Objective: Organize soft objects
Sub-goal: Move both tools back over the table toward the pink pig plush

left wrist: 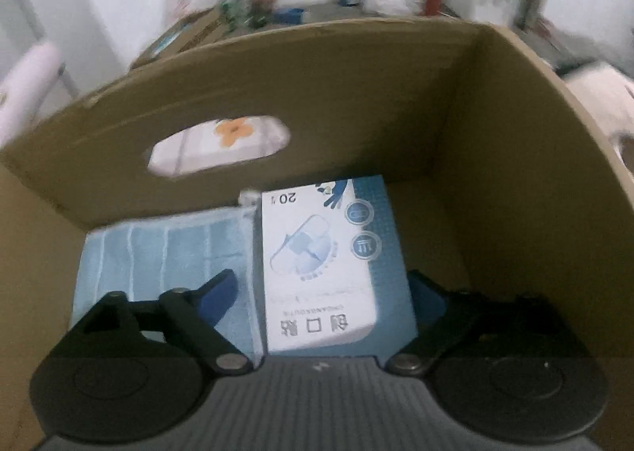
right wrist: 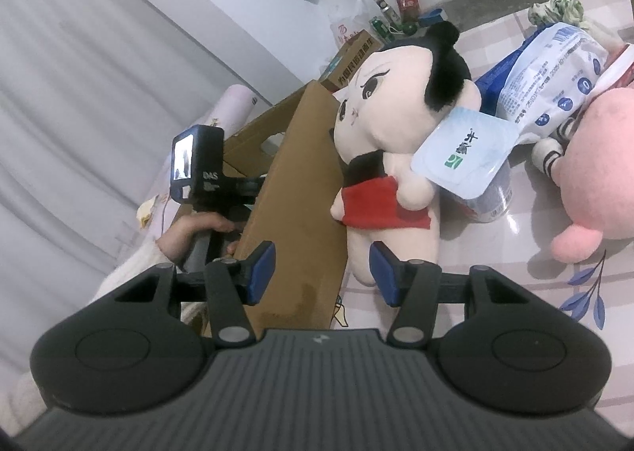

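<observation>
A white-and-blue printed packet (left wrist: 321, 268) lies flat on the floor of a cardboard box (left wrist: 356, 94), beside a pale blue folded cloth (left wrist: 158, 253). The left gripper (left wrist: 323, 288) reaches down into the box with jaws spread wide, holding nothing; the packet lies between its fingers, apparently untouched. The right gripper (right wrist: 321, 272) hovers half-open and empty outside the box, before a plush doll (right wrist: 400, 94) leaning on the box's outer wall.

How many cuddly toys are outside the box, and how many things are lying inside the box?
Cuddly toys outside the cardboard box: 2, the black-haired doll and the pink plush.
Things inside the box: 2, the light blue cloth and the white and blue packet.
Total: 4
</observation>
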Tool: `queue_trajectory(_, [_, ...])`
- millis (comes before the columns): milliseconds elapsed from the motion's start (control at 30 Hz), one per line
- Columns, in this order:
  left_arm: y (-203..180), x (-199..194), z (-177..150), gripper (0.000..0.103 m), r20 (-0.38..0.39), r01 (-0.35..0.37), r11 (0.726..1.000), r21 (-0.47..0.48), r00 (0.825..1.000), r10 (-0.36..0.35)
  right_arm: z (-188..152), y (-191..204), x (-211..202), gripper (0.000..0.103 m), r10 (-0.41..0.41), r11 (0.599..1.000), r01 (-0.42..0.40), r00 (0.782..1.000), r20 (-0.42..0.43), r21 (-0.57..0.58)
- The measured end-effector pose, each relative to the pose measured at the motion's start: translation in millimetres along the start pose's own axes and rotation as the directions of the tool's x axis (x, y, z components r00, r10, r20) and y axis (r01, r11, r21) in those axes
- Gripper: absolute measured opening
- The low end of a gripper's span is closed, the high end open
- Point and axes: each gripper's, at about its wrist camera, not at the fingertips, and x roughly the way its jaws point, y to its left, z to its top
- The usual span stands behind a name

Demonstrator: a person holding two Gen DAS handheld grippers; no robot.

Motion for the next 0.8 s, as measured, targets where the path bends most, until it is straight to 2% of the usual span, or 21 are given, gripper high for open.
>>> queue_trajectory(133, [7,3,-4,0.097,-0.003,-0.071,0.997,-0.024,0.997,0.071,2,1,-1,0.052,0.005,1.000,-0.005,1.000,0.010,-0.006])
queue_trajectory(300, [7,0,-7,0.097,0.010,-0.050,0.999,-0.016,0.999,0.050,1,-2,-5,0.053,0.017,1.000,-0.017,1.000,0.012,-0.002])
queue_trajectory(500, [-3,-41,-11,0.098,0.057,-0.101,0.995,0.024,0.993,0.099,-3,-12,-23,0.053,0.024,1.000,-0.024,0.999,0.022,0.003])
queue_trajectory(633, [-8,-91,-21,0.098,0.154,-0.145,0.988,0.049,0.979,0.136,-8,-30,-50,0.053,-0.008,1.000,0.008,0.999,0.045,-0.013])
queue_trajectory(700, [-15,-119,-29,0.098,0.214,-0.164,0.985,0.054,0.965,0.148,-10,-42,-66,0.053,-0.023,1.000,0.023,0.998,0.065,-0.010])
queue_trajectory(800, [-39,-163,-41,0.098,0.292,-0.137,0.985,0.108,0.951,0.100,-14,-63,-89,0.053,-0.059,0.998,0.061,0.994,0.096,-0.018])
